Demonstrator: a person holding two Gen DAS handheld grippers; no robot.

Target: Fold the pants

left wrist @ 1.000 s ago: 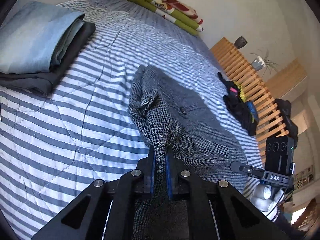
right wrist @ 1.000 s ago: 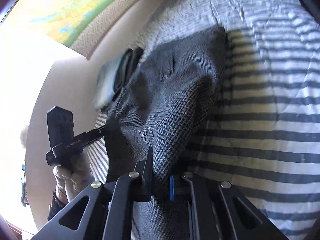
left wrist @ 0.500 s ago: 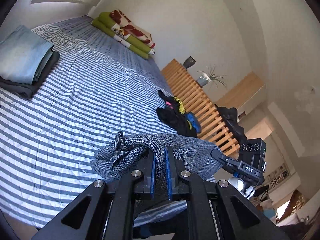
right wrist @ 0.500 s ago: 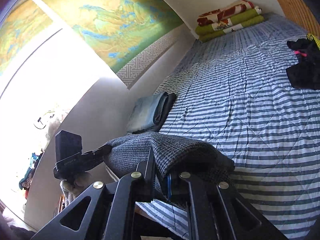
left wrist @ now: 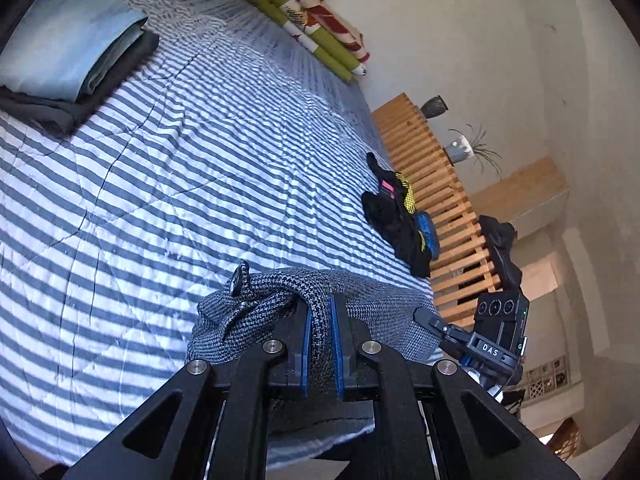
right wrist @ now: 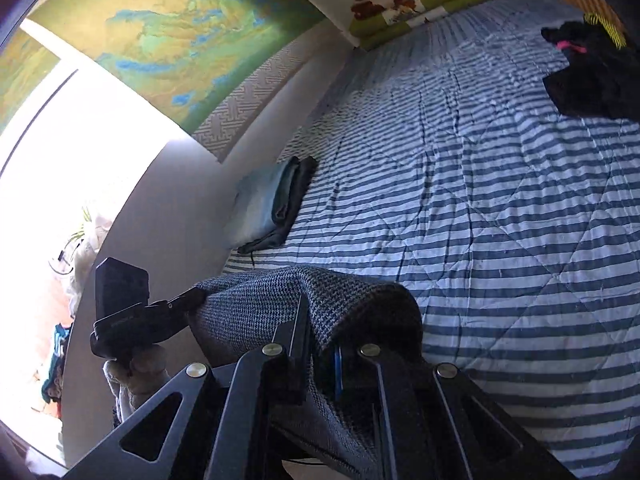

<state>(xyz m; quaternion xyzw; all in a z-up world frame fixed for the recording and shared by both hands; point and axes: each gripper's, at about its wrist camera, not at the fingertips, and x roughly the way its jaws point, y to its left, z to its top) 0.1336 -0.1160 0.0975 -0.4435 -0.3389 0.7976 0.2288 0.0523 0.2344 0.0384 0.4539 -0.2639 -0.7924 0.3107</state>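
Pants (left wrist: 320, 312), pinched in both our left gripper (left wrist: 320, 344) and right gripper (right wrist: 320, 356), could slip loose if we tug unevenly.

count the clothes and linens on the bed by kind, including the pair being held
Houndstooth pants held in both grippers: 1
Folded garments in the stack, light blue on dark grey: 2
Black clothing pile near the slatted bench: 1
Rolled green and red blanket bundle: 1
Total: 5

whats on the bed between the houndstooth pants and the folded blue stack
Nothing: in the left wrist view only bare striped quilt separates the pants from the folded stack.
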